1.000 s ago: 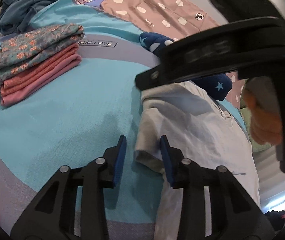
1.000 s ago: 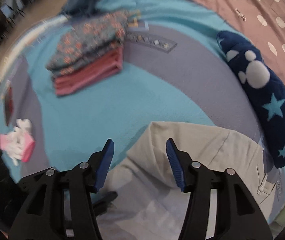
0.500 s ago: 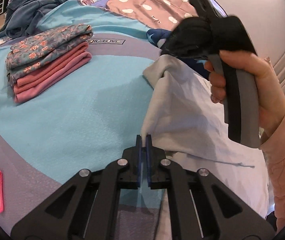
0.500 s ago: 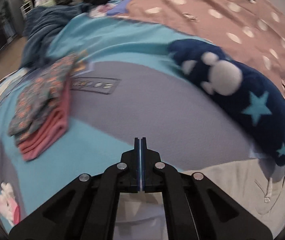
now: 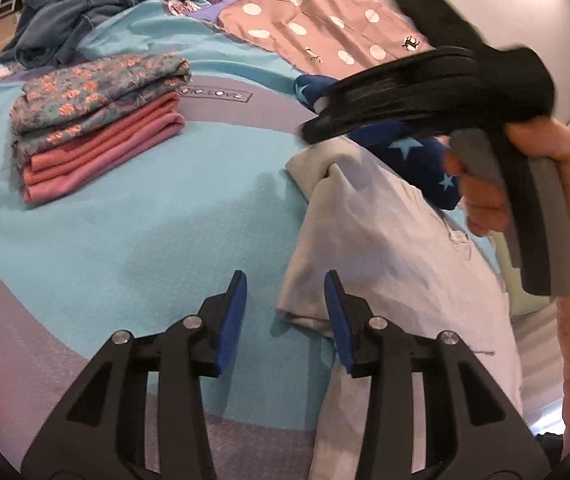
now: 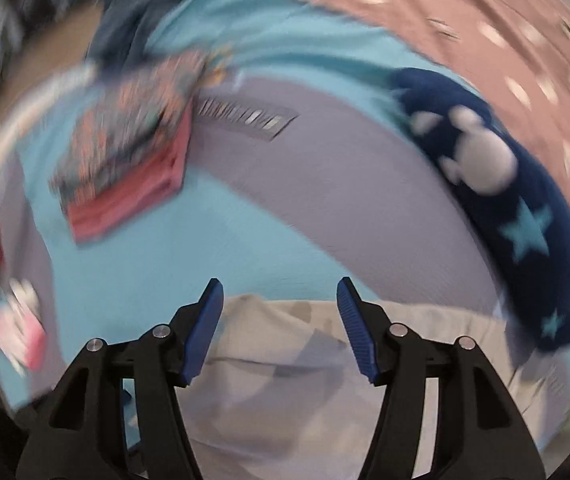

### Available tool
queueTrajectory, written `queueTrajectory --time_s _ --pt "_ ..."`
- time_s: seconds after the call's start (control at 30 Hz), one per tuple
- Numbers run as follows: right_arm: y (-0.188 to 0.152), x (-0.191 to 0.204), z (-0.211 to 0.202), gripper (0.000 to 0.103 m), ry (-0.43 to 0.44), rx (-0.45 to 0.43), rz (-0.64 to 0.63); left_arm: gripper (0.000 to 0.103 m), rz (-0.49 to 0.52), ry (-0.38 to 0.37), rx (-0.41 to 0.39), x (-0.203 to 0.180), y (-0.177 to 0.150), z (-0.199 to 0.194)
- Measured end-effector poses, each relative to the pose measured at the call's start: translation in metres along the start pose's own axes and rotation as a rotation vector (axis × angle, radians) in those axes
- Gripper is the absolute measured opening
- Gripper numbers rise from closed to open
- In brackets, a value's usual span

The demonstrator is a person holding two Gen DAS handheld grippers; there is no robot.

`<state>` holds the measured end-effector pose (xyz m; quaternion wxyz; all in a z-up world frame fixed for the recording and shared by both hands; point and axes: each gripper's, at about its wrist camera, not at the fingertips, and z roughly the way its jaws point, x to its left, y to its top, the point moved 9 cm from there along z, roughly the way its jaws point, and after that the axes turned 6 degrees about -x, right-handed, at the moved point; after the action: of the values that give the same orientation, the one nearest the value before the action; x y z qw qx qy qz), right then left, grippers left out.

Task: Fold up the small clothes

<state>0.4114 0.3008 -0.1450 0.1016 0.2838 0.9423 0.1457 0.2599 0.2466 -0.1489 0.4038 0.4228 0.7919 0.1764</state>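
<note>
Two tongs are in play, and both have just been opening, with nothing pinched in them. The left tongs point(image 5: 285, 312) stand spread just over the near corner of the pale grey garment point(image 5: 385, 248); that corner lies loose between the blue pads. The right tongs point(image 6: 277, 328) stand spread above the far folded edge of the same garment, and a hand point(image 5: 525, 184) holds their handle.

The pale grey garment lies folded over once on the blue and grey blanket point(image 5: 145, 240). My guess is that one fold is done and let go. The next move calls for a fresh grip on an edge, then a second fold to make it smaller, then a lift onto the pile of folded clothes point(image 5: 93, 120), which sits well apart on the left.

A dark blue star pillow point(image 6: 505, 200) lies just past the garment. No box or basket shows, so nothing is inside anything.
</note>
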Motion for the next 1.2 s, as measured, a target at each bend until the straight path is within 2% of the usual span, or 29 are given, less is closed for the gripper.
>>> queueTrajectory --time_s 0.07,0.1,0.13,0.17,0.2,0.3,0.37,0.4,0.43,0.5,0.53,0.6,0.63,0.73,0.77,0.8,0.83,0.9,0.97,1.03,1.1,1.17,1.2 --pt "-0.002 0.013 0.014 0.059 -0.06 0.072 -0.108 0.033 -0.001 -0.024 0.012 -0.003 -0.002 0.003" --pt "-0.003 0.019 0.021 0.049 -0.092 0.102 -0.153 0.02 0.006 -0.044 0.024 -0.007 -0.004 0.006" --pt "-0.006 0.029 0.028 0.038 -0.117 0.141 -0.214 0.013 0.014 -0.054 0.035 -0.01 -0.006 0.006" --pt "-0.01 0.036 0.032 0.011 -0.121 0.164 -0.26 0.012 0.022 -0.052 0.041 -0.011 -0.008 0.008" --pt "-0.012 0.044 0.031 0.002 -0.143 0.181 -0.308 0.006 0.03 -0.044 0.04 -0.011 -0.009 0.008" --pt "-0.009 0.033 0.022 0.002 -0.261 0.178 -0.273 0.005 0.023 -0.054 0.032 -0.012 -0.007 0.004" --pt "0.005 0.014 0.008 0.002 -0.287 0.124 -0.127 0.004 0.031 -0.048 0.027 -0.014 -0.007 0.0" --pt "0.013 0.003 0.001 0.002 -0.278 0.078 -0.045 0.004 0.043 -0.041 0.023 -0.015 -0.008 -0.002" --pt "0.023 -0.007 -0.006 0.002 -0.215 0.014 0.049 0.004 0.051 -0.038 0.017 -0.016 -0.008 -0.003" --pt "0.027 -0.009 -0.008 0.001 -0.149 -0.043 0.078 0.004 0.064 -0.028 0.017 -0.016 -0.007 -0.003" --pt "0.029 -0.013 -0.008 0.0 -0.167 -0.078 0.065 0.004 0.061 -0.019 0.028 -0.014 -0.008 -0.002" --pt "0.034 -0.034 -0.012 0.0 -0.258 -0.177 0.095 0.005 0.037 -0.019 0.053 -0.009 -0.011 0.002" --pt "0.033 -0.043 -0.015 0.0 -0.259 -0.194 0.128 0.005 0.036 -0.02 0.058 -0.008 -0.012 0.002" --pt "0.025 -0.071 -0.032 0.009 -0.185 -0.258 0.266 0.01 0.049 -0.004 0.033 -0.005 -0.008 -0.002" --pt "0.018 -0.079 -0.042 0.016 -0.166 -0.286 0.299 0.013 0.056 0.015 0.013 -0.004 -0.006 -0.005" --pt "0.005 -0.087 -0.054 0.025 -0.157 -0.313 0.319 0.02 0.064 0.033 -0.011 -0.002 -0.002 -0.007" --pt "-0.002 -0.088 -0.06 0.029 -0.156 -0.333 0.325 0.027 0.07 0.051 -0.039 0.0 0.002 -0.01" --pt "-0.044 -0.098 -0.085 0.043 -0.164 -0.398 0.308 0.03 0.072 0.066 -0.073 0.003 0.007 -0.015" --pt "-0.09 -0.104 -0.102 0.048 -0.203 -0.419 0.282 0.033 0.06 0.054 -0.084 0.003 0.009 -0.018" --pt "-0.15 -0.118 -0.113 0.048 -0.223 -0.404 0.303 0.04 0.058 0.042 -0.097 0.001 0.011 -0.019" --pt "-0.211 -0.142 -0.118 0.048 -0.212 -0.383 0.418 0.044 0.085 0.034 -0.121 -0.007 0.012 -0.023" --pt "-0.288 -0.179 -0.125 0.048 -0.148 -0.359 0.667 0.046 0.122 0.027 -0.141 -0.016 0.013 -0.025" --pt "-0.313 -0.189 -0.125 0.049 -0.113 -0.353 0.756 0.047 0.142 0.018 -0.151 -0.021 0.012 -0.026"
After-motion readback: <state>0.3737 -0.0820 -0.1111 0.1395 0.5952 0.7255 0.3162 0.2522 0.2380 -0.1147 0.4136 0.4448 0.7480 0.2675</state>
